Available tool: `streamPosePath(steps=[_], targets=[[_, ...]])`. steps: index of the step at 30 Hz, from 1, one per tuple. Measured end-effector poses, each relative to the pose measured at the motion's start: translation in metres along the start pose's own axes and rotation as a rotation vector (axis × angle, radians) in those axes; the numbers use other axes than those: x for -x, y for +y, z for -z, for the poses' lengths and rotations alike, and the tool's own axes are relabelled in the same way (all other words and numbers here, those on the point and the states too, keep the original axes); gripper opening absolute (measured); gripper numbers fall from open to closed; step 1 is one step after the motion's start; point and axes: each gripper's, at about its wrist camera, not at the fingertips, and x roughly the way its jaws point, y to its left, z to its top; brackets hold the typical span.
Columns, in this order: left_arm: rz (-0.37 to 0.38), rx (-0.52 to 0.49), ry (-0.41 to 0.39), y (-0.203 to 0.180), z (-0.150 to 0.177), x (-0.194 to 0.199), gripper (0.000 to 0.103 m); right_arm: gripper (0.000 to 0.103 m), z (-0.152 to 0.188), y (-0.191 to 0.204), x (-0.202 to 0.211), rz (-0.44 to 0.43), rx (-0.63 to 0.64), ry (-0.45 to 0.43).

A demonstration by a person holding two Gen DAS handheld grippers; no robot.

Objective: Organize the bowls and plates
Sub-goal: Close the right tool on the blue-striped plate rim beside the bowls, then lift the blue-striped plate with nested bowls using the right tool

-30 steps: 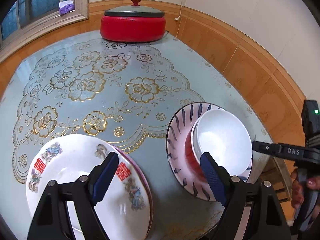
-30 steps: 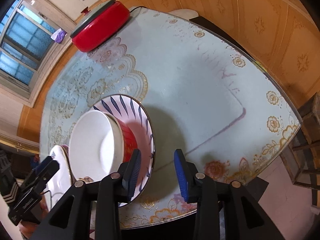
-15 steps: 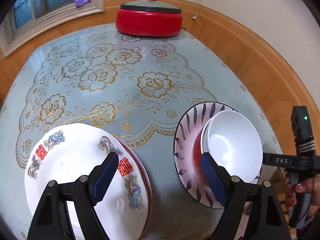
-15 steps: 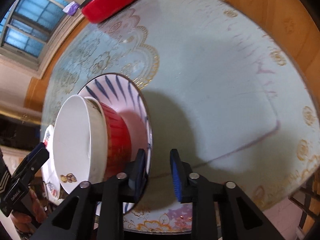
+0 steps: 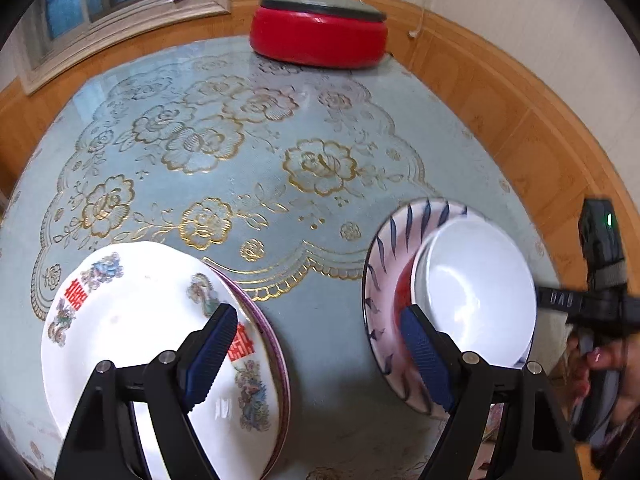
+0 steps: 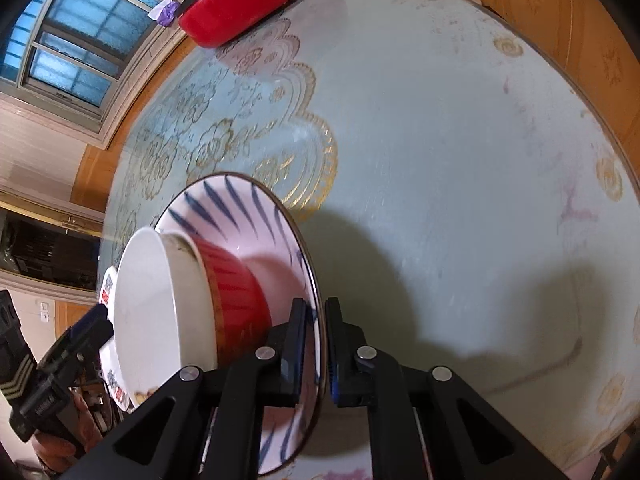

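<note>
With the right claw (image 6: 314,354) clamped on the striped plate (image 6: 256,220) rim and the left claw (image 5: 316,356) spread empty, lift level so the stacked bowls (image 6: 192,300) stay seated.

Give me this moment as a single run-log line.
right tool: shut on striped plate rim | bowls: stacked on it | left tool: open over white plates

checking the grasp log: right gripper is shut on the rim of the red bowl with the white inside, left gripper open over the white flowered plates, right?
Not quite. The right gripper is shut on the rim of the blue-striped pink plate under the red bowl, as the right wrist view shows. The left gripper is open over the white flowered plates.
</note>
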Motion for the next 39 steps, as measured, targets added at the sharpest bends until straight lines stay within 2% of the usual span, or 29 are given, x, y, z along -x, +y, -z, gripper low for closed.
streamPosePath(steps=[5,10,15,24,30,34,37,39], targets=[[0.005,-0.045,0.048,-0.009,0.001,-0.015,0.085,0.008,-0.011,-0.005,-0.004,-0.04,0.012,0.03],[-0.042,-0.063,0.029,-0.016,0.0,-0.019,0.087,0.008,-0.018,-0.012,-0.005,-0.083,0.003,0.059],[-0.048,-0.049,0.038,-0.021,-0.005,-0.027,0.085,0.009,-0.022,-0.016,0.0,-0.074,0.028,0.067],[-0.062,-0.091,0.03,-0.041,-0.017,-0.037,0.084,0.009,-0.031,-0.029,0.006,-0.068,0.008,0.054],[-0.002,-0.049,0.056,-0.044,-0.024,-0.047,0.084,0.009,-0.031,-0.036,0.012,-0.055,0.011,0.041],[0.055,-0.005,0.079,-0.04,-0.027,-0.054,0.083,0.009,-0.03,-0.035,0.016,-0.047,0.068,0.023],[0.122,0.03,0.114,-0.035,-0.026,-0.063,0.073,0.01,-0.031,-0.04,0.017,-0.07,0.075,0.024],[0.152,0.015,0.172,-0.039,-0.023,-0.075,0.059,0.014,-0.032,-0.044,0.017,-0.08,0.075,0.028]])
